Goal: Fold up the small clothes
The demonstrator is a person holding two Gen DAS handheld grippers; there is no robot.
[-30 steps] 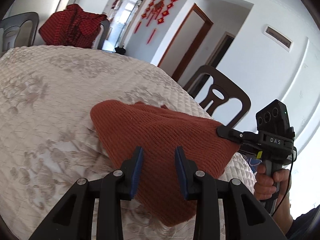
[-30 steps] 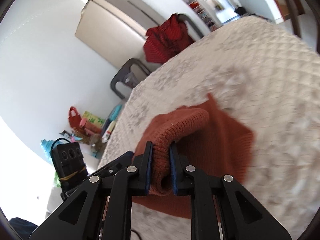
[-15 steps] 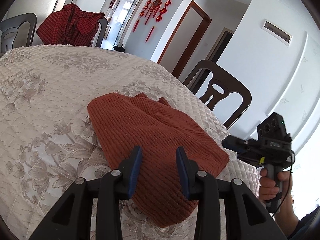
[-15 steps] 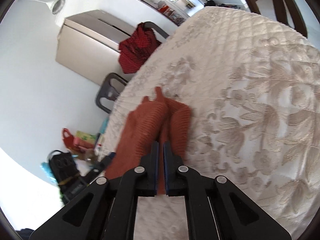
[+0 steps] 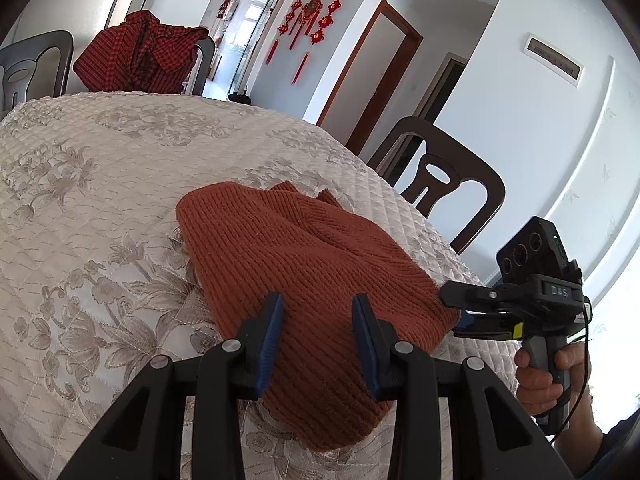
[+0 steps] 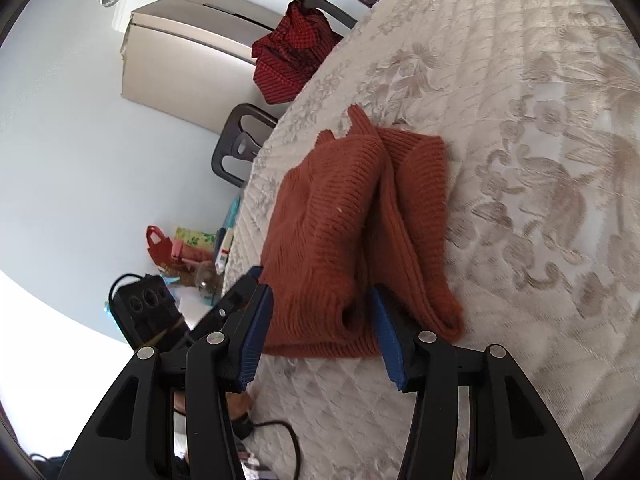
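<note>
The rust knit garment point(image 5: 304, 276) lies folded in a thick bundle on the quilted bench cover point(image 5: 80, 208), near the bench's edge on the person's side. Long axis runs away from both cams, roughly fwd along the fingers in each view, w/ the narrow pointed ends at the far end.

Left gripper point(image 5: 318, 332): jaws spread wide, nothing between the pads; it hangs over the near end of the bundle, the knit showing thru the gap. Whether the pads touch the cloth, can't tell.

Right gripper point(image 6: 322, 332): jaws also spread, straddling the near end, where a rolled fold point(image 6: 352, 312) opens toward the cam. No pinch on it. In the left view the right gripper point(image 5: 456, 312) sits at the garment's right-hand near corner, tips just beside or touching the edge, held by the right hand point(image 5: 548, 376).

Key relation: both tools are at the same near short end, left one over the middle, right one at the corner. Judgement: the right is nearer to a graspable edge, since the corner and the fold mouth lie right at its pads; the left would need to drop to catch anything.

Seen from the right, the bundle has two lobes side by side w/ a crease point(image 6: 380, 200) between them along the long axis. Next fold prob. goes across that axis, near end toward far end, so the grip should take all layers at the near edge. Risk: thick knit slips, or only the top layer gets pinched.

A red checked cloth point(image 5: 140, 56) hangs on a far chair, well apart.
</note>
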